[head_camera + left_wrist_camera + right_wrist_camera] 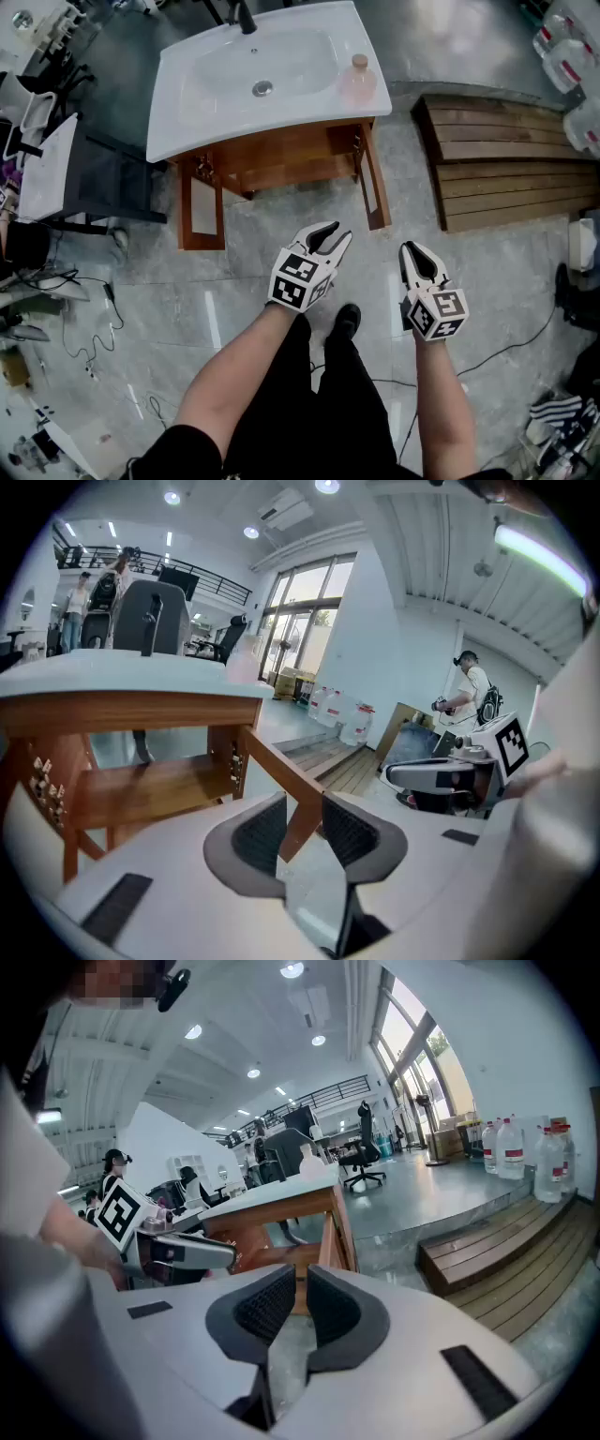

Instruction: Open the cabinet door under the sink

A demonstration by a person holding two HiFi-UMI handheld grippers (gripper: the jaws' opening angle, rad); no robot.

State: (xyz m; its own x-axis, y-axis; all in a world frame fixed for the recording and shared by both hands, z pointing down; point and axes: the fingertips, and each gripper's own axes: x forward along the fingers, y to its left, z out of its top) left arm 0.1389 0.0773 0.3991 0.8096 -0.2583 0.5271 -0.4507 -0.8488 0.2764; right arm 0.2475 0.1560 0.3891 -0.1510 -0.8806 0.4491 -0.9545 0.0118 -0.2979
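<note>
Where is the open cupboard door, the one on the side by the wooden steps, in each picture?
Head view: the door sticks out from the right end of the cupboard, just right of the picture's middle.
Left gripper view: the door slants down through the middle.
Right gripper view: the door stands upright at the centre.
Shared landmark: the wooden steps.
</note>
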